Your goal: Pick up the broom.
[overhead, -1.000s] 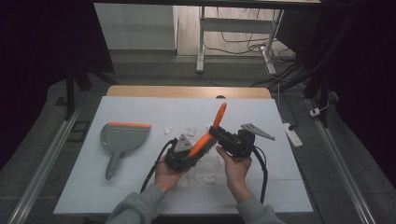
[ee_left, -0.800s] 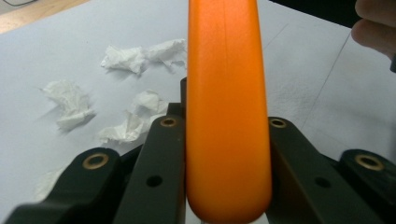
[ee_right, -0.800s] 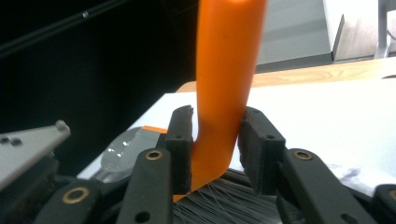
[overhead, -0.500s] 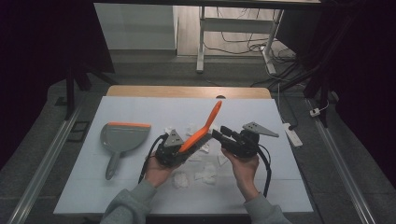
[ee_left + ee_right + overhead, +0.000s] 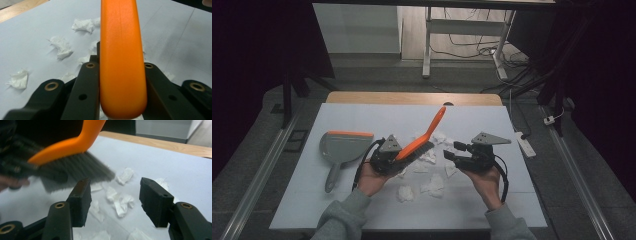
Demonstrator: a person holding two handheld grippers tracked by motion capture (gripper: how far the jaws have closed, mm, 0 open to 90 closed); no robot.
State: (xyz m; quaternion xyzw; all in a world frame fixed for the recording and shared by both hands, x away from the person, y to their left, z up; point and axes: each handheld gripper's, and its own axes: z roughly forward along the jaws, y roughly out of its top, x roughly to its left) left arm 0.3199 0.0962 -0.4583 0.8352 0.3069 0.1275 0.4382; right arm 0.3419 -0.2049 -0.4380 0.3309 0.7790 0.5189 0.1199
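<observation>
High view: the left tongs [image 5: 398,159] clamp the orange brush [image 5: 421,141], its handle slanting up away from them. The right tongs [image 5: 451,156], just beside its bristles, have just been opening and stand apart with nothing between them, above paper scraps [image 5: 432,184] on the desk [image 5: 492,200].

High view above table [image 5: 362,210], facing forward-down; gripper views close, low, sharing the paper scraps [image 5: 121,202].

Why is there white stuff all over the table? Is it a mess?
Yes. Crumpled paper scraps lie scattered across the white table. The left gripper holds the orange brush above them; the dustpan waits beside.
</observation>
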